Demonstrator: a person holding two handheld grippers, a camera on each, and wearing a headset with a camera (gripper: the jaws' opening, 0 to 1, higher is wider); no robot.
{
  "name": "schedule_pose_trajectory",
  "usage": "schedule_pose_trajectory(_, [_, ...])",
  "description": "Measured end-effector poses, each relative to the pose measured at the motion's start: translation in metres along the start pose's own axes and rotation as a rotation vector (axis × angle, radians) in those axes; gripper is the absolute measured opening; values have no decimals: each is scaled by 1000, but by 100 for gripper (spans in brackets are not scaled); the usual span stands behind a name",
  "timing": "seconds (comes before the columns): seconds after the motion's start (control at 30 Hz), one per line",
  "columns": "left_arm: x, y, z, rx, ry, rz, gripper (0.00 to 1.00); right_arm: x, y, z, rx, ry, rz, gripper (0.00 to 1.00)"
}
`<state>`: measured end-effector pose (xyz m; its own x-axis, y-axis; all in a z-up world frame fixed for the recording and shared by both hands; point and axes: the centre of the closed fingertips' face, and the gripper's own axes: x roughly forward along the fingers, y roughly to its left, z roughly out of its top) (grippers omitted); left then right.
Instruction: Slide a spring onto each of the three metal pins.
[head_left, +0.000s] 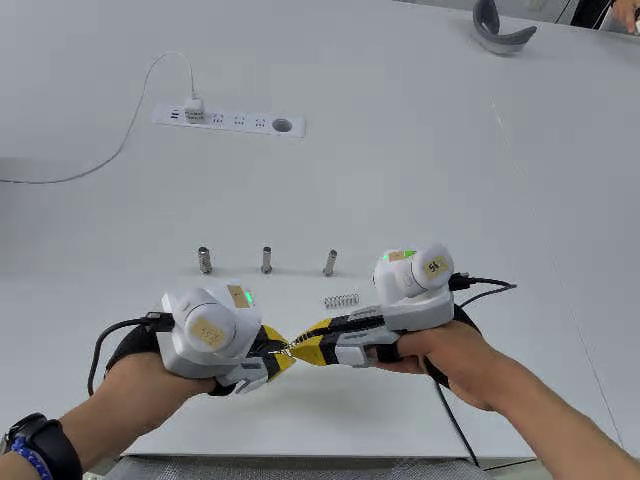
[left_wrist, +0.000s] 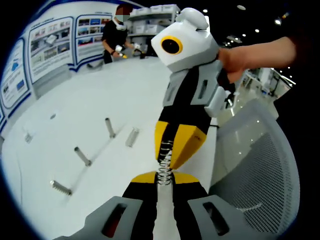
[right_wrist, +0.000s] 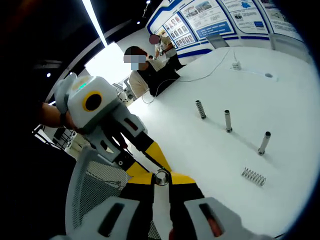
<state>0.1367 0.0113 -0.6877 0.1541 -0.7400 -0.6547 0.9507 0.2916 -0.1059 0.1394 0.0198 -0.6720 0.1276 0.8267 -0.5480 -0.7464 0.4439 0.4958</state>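
Note:
Three metal pins stand in a row on the white table: left pin (head_left: 204, 260), middle pin (head_left: 266, 260), right pin (head_left: 330, 263). A spring sits on the left pin (right_wrist: 200, 109); the other two are bare. A loose spring (head_left: 341, 300) lies in front of the right pin. Near the table's front edge my left gripper (head_left: 272, 360) and right gripper (head_left: 308, 349) meet tip to tip. Both are shut on one small spring (left_wrist: 164, 162), each on one end. In the right gripper view this spring (right_wrist: 161, 176) shows end-on between the yellow jaw tips.
A white power strip (head_left: 228, 120) with a plugged-in charger and cable lies at the back left. A grey curved object (head_left: 503, 30) rests at the far right. A mesh chair (left_wrist: 260, 170) is just off the table's front edge. People stand in the background.

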Motion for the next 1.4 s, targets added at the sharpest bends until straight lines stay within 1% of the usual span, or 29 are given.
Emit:
schedule_pose_trajectory(0.17, [-1,-1,0,23,5,-7,10,1,1,-1,-37,41,16,12])
schedule_pose_trajectory(0.3, [-2,-3,0,58,12,-15,10,2,3,-5,-78,89,35,12])
schedule_pose_trajectory(0.37, [-2,-4,1,70,8,-20,10,2,4,-6,-94,105,40,13])
schedule_pose_trajectory(0.53, [-3,-8,4,79,-13,-50,10,2,8,-7,-173,160,52,13])
schedule_pose_trajectory(0.57, [-3,-8,3,80,-11,-52,10,2,8,-7,-178,166,51,13])
schedule_pose_trajectory(0.77, [-3,-9,6,93,-32,-83,10,1,10,-5,-241,213,57,13])
schedule_pose_trajectory(0.9, [-5,-9,11,95,-53,-105,10,-2,13,-2,-323,264,61,13])
schedule_pose_trajectory(1.03, [-4,-11,12,103,-55,-123,10,-2,14,-3,-379,301,65,12])
schedule_pose_trajectory(1.13, [-4,-12,10,111,-49,-132,10,0,16,-5,-415,317,64,12])
schedule_pose_trajectory(1.27, [-4,-15,8,105,-52,-139,10,0,17,-8,-432,327,64,12])
schedule_pose_trajectory(1.4, [-4,-14,7,62,-69,-126,10,0,15,-8,-411,317,54,12])
